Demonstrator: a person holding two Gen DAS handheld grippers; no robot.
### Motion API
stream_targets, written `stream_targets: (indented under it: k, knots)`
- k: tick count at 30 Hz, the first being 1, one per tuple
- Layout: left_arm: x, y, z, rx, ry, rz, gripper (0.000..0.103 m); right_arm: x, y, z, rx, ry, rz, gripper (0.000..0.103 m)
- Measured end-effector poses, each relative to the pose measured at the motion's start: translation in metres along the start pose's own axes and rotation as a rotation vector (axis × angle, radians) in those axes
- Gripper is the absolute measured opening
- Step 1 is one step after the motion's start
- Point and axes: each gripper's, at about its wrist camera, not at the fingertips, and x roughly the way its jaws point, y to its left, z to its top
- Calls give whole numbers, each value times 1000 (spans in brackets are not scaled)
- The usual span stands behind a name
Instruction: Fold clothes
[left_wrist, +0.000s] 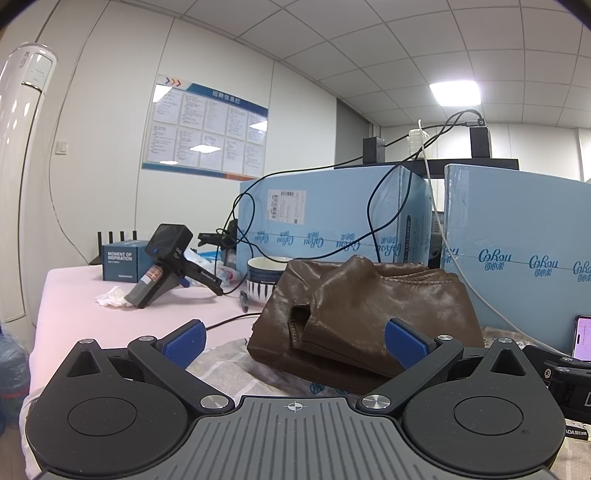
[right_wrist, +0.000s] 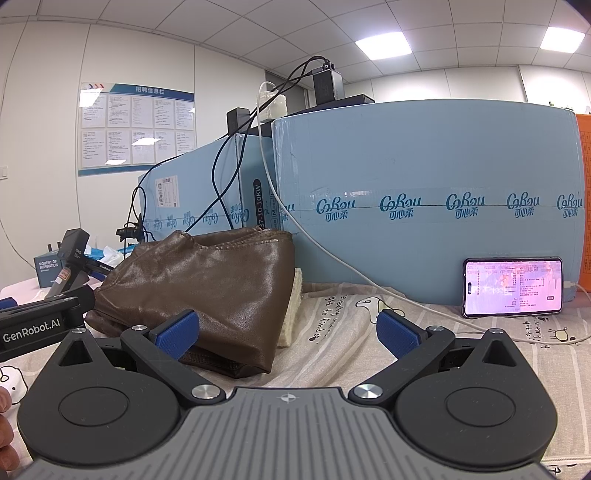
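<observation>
A brown leather garment (left_wrist: 373, 314) lies folded in a thick bundle on a grey patterned sheet (left_wrist: 236, 373). In the right wrist view the garment (right_wrist: 207, 284) sits left of centre, with a cream fleece lining (right_wrist: 293, 314) showing at its right edge. My left gripper (left_wrist: 295, 339) is open and empty, just in front of the bundle, its blue pads (left_wrist: 184, 341) apart. My right gripper (right_wrist: 288, 332) is open and empty, near the bundle's right front corner. The left gripper's body (right_wrist: 40, 321) shows at the left of the right wrist view.
Two large blue cardboard boxes (left_wrist: 332, 218) (right_wrist: 424, 206) stand behind the garment, with cables hanging over them. A lit phone (right_wrist: 513, 288) leans on the right box. A striped bowl (left_wrist: 262, 280), a pen, a spare gripper (left_wrist: 166, 266), crumpled tissue and a small blue box (left_wrist: 122, 260) lie on the pink table (left_wrist: 66, 299).
</observation>
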Motion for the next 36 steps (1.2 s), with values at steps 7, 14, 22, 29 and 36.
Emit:
stream_targets:
  k: [7, 14, 22, 29, 36]
  knots:
    - [-4, 1, -1, -1, -6, -2, 103, -3, -1, 0, -1, 0, 0, 103]
    - [-5, 1, -1, 0, -7, -3, 103, -2, -1, 0, -1, 0, 0, 103]
    - [-5, 1, -1, 0, -7, -4, 103, -2, -1, 0, -2, -1, 0, 103]
    - [-5, 2, -2, -1, -8, -4, 103, -2, -1, 0, -2, -1, 0, 103]
    - [-6, 2, -2, -1, -8, -4, 103, -2, -1, 0, -2, -1, 0, 103]
